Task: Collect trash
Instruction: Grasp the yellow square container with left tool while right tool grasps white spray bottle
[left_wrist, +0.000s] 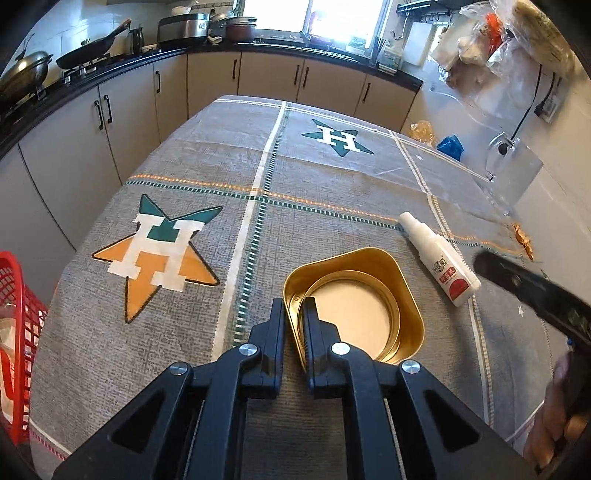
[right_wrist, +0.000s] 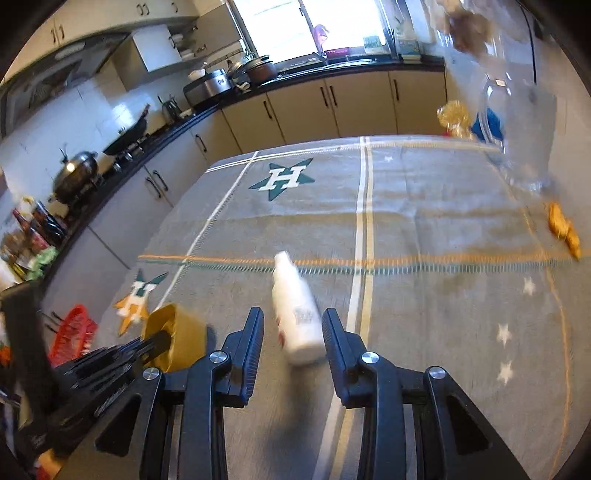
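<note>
Pinching only the thin wall of the gold square metal tin (left_wrist: 354, 306) on the bench, our left gripper (left_wrist: 293, 314) may lose it; right gripper (right_wrist: 293, 325), jaws wide, straddles the white plastic spray bottle (right_wrist: 297, 317), which could roll.

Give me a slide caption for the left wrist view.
Left gripper pinches the gold tin's wall beside a white spray bottle.
</note>
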